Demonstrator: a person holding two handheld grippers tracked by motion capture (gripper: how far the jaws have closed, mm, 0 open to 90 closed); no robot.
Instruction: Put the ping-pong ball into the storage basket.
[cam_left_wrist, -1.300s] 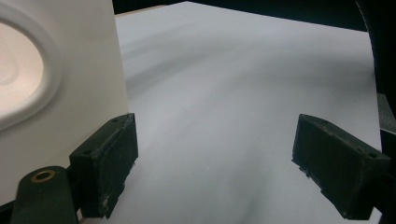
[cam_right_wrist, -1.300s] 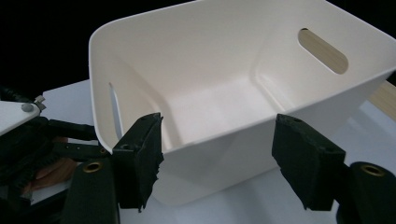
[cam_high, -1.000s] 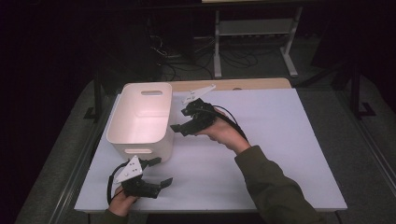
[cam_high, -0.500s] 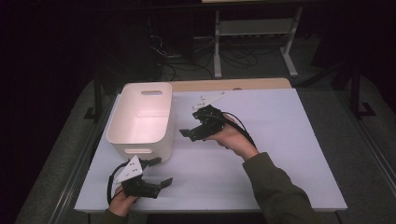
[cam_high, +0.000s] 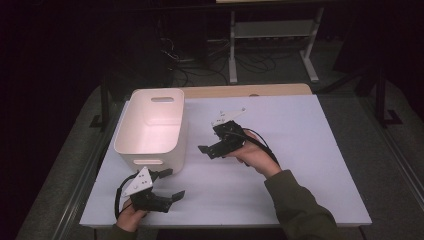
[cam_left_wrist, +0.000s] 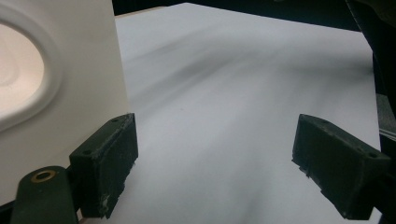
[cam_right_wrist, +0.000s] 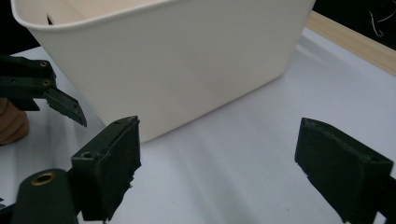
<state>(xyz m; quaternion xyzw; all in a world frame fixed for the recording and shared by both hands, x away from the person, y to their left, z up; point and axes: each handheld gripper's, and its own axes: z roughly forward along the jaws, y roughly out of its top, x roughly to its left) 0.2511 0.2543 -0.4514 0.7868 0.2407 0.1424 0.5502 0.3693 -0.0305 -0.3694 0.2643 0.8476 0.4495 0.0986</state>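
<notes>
Gaping right tool (cam_high: 204, 149) beside bin (cam_high: 150, 125)

Dim lab: white-covered table (cam_high: 310, 150), cable tangle (cam_high: 192, 62), metal stand (cam_high: 272, 37).

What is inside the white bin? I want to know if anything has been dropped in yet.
In the high view the bin shows bare pale inner walls and floor, with nothing seen lying in it. Its near wall hides the closest strip of the floor.
</notes>
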